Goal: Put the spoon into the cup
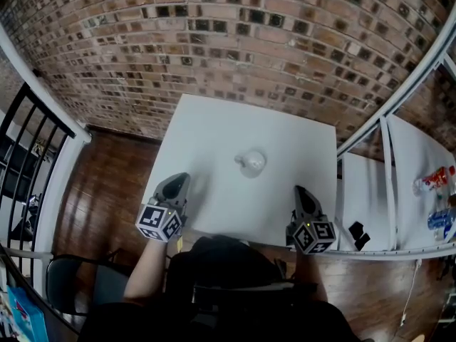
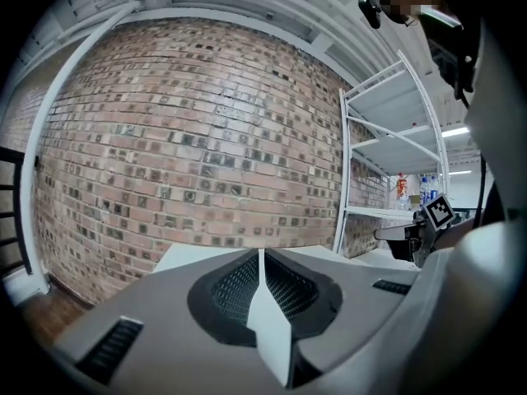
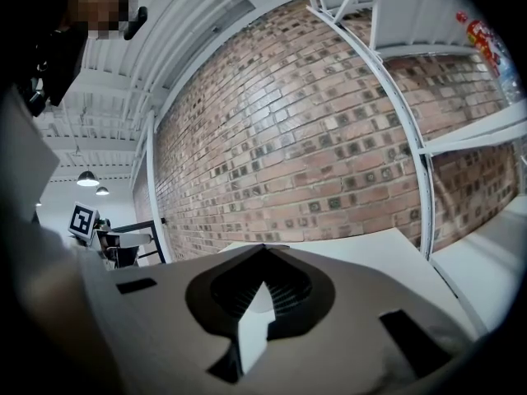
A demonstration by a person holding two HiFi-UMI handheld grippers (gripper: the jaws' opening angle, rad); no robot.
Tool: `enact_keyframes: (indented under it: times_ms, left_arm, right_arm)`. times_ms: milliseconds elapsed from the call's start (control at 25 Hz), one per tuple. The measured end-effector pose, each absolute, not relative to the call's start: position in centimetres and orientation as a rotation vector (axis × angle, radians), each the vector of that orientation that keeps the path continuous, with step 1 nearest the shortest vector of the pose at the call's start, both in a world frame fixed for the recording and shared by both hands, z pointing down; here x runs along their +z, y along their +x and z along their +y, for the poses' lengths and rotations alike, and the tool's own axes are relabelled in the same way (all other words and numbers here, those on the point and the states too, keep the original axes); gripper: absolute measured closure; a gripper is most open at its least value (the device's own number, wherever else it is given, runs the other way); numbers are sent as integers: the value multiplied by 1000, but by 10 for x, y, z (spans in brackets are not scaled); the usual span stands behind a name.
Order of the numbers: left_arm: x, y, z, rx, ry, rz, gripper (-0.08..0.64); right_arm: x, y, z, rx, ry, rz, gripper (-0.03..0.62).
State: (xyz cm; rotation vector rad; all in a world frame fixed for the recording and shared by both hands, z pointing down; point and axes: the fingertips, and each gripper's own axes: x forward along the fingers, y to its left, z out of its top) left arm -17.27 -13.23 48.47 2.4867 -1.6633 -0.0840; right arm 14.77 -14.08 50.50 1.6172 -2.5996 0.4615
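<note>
A small white cup (image 1: 251,162) stands near the middle of the white table (image 1: 214,127). I cannot make out a spoon in any view. My left gripper (image 1: 178,179) hovers over the table's near left edge, well short of the cup, with its jaws shut and nothing between them. The right gripper (image 1: 299,189) is at the near right edge, also shut and empty. In the left gripper view the jaws (image 2: 261,255) meet in a closed point; in the right gripper view the jaws (image 3: 263,248) look the same. The cup is hidden in both gripper views.
A brick wall (image 1: 235,41) runs behind the table. White metal shelving (image 1: 399,191) with bottles (image 1: 434,180) stands at the right. A black railing (image 1: 28,141) and wooden floor lie at the left, and a dark chair (image 1: 78,283) is near my left arm.
</note>
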Motion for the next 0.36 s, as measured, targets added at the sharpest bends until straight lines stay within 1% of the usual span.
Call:
enact_keyframes:
  times_ms: [360]
  left_arm:
    - [485, -173, -136, -109, 2461, -1666, 538]
  right_arm:
    - [505, 150, -142, 459, 1609, -2595, 591]
